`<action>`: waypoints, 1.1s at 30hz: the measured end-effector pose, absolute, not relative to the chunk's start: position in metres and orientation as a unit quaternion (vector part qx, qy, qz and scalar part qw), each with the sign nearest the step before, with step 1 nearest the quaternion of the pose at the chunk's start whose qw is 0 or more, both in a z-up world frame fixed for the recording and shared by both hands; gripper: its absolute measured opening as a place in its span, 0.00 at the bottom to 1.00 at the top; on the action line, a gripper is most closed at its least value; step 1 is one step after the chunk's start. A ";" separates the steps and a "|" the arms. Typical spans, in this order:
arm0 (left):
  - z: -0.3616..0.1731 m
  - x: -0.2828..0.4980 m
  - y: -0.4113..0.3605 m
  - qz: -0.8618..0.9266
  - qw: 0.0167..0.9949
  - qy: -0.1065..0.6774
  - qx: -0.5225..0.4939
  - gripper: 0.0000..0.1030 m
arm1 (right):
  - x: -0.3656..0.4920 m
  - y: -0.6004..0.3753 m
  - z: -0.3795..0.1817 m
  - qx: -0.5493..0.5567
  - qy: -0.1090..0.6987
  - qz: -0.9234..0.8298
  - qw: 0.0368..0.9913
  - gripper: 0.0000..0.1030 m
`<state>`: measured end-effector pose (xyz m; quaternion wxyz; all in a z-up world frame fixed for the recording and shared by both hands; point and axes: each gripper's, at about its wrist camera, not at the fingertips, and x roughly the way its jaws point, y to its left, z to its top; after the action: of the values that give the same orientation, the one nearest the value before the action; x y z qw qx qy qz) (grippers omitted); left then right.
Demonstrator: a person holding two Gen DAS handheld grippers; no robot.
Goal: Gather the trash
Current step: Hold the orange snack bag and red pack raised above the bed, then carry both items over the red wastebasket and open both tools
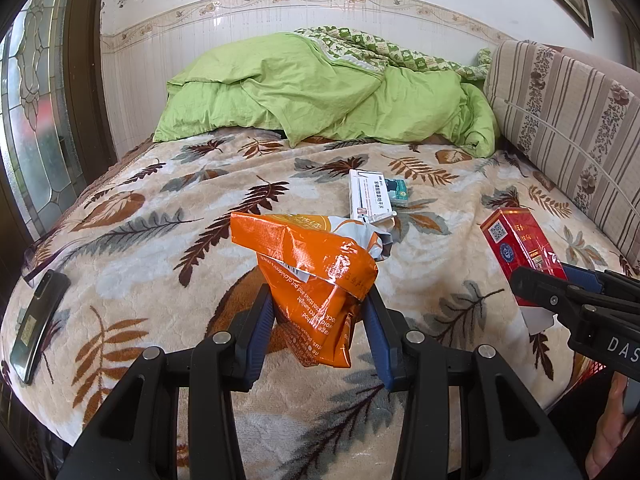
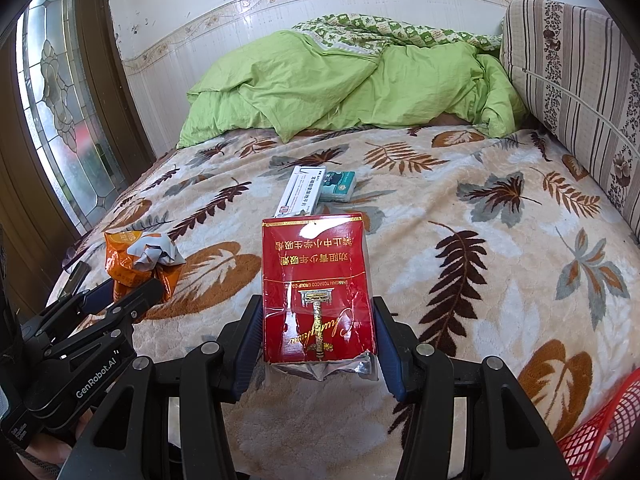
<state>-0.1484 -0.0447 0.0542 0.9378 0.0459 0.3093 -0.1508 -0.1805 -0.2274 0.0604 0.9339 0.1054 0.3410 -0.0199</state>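
My left gripper (image 1: pixel 318 300) is shut on a crumpled orange snack bag (image 1: pixel 316 264), held above the leaf-patterned blanket (image 1: pixel 140 240). The same bag (image 2: pixel 136 264) shows at the left of the right wrist view, with the left gripper (image 2: pixel 120 292) clamped on it. My right gripper (image 2: pixel 318 312) is shut on a red cigarette carton (image 2: pixel 316 288), its blue pads pressing both sides. That carton (image 1: pixel 516 244) and the right gripper (image 1: pixel 560 284) appear at the right edge of the left wrist view. A white medicine box (image 1: pixel 370 196) and a small teal box (image 1: pixel 398 192) lie further back on the bed.
A black phone (image 1: pixel 38 320) lies at the bed's left edge. A red mesh basket (image 2: pixel 600 432) sits low at the right. Green bedding (image 1: pixel 320 92) is piled at the far end, and a striped cushion (image 1: pixel 560 120) lines the right side. A door with patterned glass (image 1: pixel 32 100) stands left.
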 end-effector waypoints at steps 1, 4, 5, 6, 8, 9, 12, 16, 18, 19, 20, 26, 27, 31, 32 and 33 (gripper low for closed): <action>0.054 -0.148 -0.045 -0.151 0.938 0.310 0.046 0.41 | -0.181 -0.227 0.060 0.105 0.341 -0.020 0.934 0.54; 0.054 -0.148 -0.044 -0.151 0.938 0.309 0.046 0.41 | -0.181 -0.227 0.060 0.106 0.341 -0.020 0.934 0.54; 0.054 -0.148 -0.044 -0.151 0.938 0.309 0.046 0.41 | -0.181 -0.227 0.061 0.106 0.341 -0.020 0.934 0.54; 0.054 -0.148 -0.044 -0.151 0.938 0.309 0.046 0.41 | -0.181 -0.227 0.061 0.106 0.341 -0.021 0.934 0.54; 0.054 -0.148 -0.044 -0.152 0.938 0.309 0.046 0.41 | -0.181 -0.227 0.061 0.105 0.341 -0.020 0.934 0.54; 0.054 -0.148 -0.044 -0.151 0.938 0.309 0.046 0.41 | -0.181 -0.227 0.061 0.105 0.341 -0.020 0.934 0.54; 0.053 -0.149 -0.044 -0.152 0.938 0.309 0.046 0.41 | -0.181 -0.227 0.061 0.106 0.340 -0.020 0.934 0.54; 0.057 -0.150 -0.047 -0.155 0.937 0.308 0.048 0.41 | -0.182 -0.232 0.062 0.114 0.339 -0.021 0.934 0.54; 0.059 -0.153 -0.051 -0.162 0.936 0.308 0.051 0.41 | -0.187 -0.238 0.065 0.128 0.335 -0.021 0.933 0.54; 0.060 -0.155 -0.052 -0.168 0.935 0.309 0.052 0.41 | -0.190 -0.242 0.066 0.138 0.335 -0.020 0.932 0.54; 0.062 -0.158 -0.054 -0.176 0.933 0.309 0.051 0.41 | -0.193 -0.246 0.067 0.150 0.335 -0.020 0.930 0.54; 0.078 -0.179 -0.076 -0.235 0.921 0.305 0.058 0.41 | -0.232 -0.268 0.080 0.180 0.320 -0.031 0.930 0.54; 0.080 -0.181 -0.080 -0.247 0.917 0.307 0.058 0.41 | -0.241 -0.275 0.082 0.186 0.319 -0.037 0.929 0.54; 0.093 -0.198 -0.111 -0.295 0.903 0.304 0.071 0.41 | -0.279 -0.308 0.084 0.215 0.311 -0.073 0.923 0.54; 0.096 -0.203 -0.121 -0.308 0.899 0.302 0.076 0.41 | -0.293 -0.321 0.085 0.224 0.308 -0.091 0.920 0.54; 0.101 -0.209 -0.132 -0.323 0.895 0.298 0.081 0.41 | -0.304 -0.331 0.085 0.229 0.305 -0.106 0.918 0.54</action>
<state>-0.2086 -0.1320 0.1006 0.8946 0.0806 0.2977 -0.3233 -0.3037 -0.3313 0.0852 0.9182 0.2292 0.3054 -0.1056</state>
